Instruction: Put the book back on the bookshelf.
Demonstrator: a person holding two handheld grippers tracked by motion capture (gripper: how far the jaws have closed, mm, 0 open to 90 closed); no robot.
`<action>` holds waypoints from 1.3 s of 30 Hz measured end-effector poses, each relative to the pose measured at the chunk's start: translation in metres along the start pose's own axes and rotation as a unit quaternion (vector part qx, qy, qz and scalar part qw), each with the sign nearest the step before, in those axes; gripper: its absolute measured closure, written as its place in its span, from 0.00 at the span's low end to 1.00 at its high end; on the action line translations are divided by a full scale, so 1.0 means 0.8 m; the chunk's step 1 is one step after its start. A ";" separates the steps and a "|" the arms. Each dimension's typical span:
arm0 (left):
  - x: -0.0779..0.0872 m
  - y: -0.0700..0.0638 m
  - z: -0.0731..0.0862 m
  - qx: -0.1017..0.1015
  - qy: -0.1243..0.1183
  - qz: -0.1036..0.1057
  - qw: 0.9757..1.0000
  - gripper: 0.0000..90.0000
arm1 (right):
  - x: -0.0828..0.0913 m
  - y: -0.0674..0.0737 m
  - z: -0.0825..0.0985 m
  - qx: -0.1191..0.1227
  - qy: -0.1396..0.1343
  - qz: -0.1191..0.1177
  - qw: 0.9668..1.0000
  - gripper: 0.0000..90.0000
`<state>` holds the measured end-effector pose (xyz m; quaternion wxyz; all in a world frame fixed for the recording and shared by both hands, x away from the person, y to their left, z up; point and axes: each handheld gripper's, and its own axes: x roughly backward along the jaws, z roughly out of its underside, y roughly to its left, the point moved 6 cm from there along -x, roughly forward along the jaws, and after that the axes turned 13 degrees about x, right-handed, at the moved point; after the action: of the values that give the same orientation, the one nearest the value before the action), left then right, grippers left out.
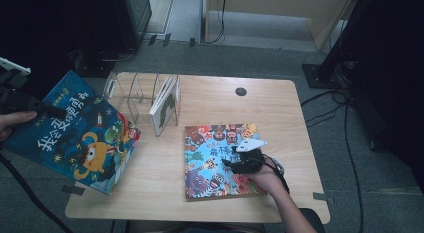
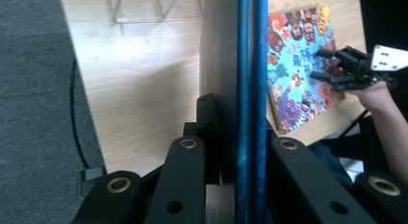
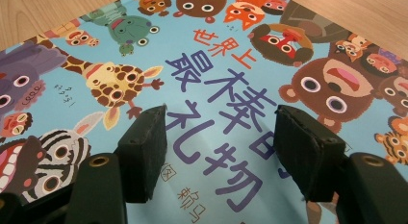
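Note:
My left gripper (image 1: 52,111) is shut on the edge of a dark blue picture book (image 1: 80,138), which hangs tilted over the table's left edge. In the left gripper view that book (image 2: 248,65) stands edge-on between the black jaws of the left gripper (image 2: 240,152). A colourful animal picture book (image 1: 210,158) lies flat on the table's right half. My right gripper (image 1: 229,163) sits low over its cover, open, with nothing between the pads. The right gripper view has the right gripper (image 3: 219,132) spread over the printed title of the animal book (image 3: 216,65). Farther off, the left gripper view shows the right gripper (image 2: 320,64) on the animal book (image 2: 293,51).
A wire book rack (image 1: 132,95) stands at the table's back left with a white book (image 1: 165,105) upright in its right slot. The wooden table (image 1: 155,188) has a round cable hole (image 1: 241,91). Cables (image 1: 345,123) run over the floor at the right.

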<state>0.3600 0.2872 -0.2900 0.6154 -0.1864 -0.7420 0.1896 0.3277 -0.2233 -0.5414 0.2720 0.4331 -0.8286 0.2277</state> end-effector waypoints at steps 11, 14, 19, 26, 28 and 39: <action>-0.004 0.012 -0.028 0.021 -0.004 -0.025 0.999 0.92 | 0.000 0.000 0.000 0.000 0.000 0.001 1.000 0.41; -0.006 0.011 -0.037 0.024 -0.003 -0.030 0.999 0.92 | 0.000 0.000 0.000 0.000 -0.001 0.001 1.000 0.41; -0.006 0.010 -0.051 0.030 -0.010 -0.030 0.999 0.92 | 0.000 0.000 0.000 0.000 -0.001 0.001 1.000 0.41; -0.003 0.012 -0.069 0.043 -0.017 -0.047 0.998 0.92 | 0.000 -0.001 0.000 -0.002 -0.001 0.000 1.000 0.41; -0.004 0.010 -0.072 0.045 -0.017 -0.051 0.998 0.92 | 0.000 -0.001 0.000 -0.003 -0.001 0.000 1.000 0.41; 0.001 0.010 -0.091 0.054 -0.030 -0.053 0.997 0.93 | 0.000 -0.001 0.000 0.000 -0.001 0.002 1.000 0.41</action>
<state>0.4322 0.2981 -0.2806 0.6112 -0.1079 -0.7577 0.2017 0.3281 -0.2235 -0.5414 0.2711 0.4319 -0.8296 0.2275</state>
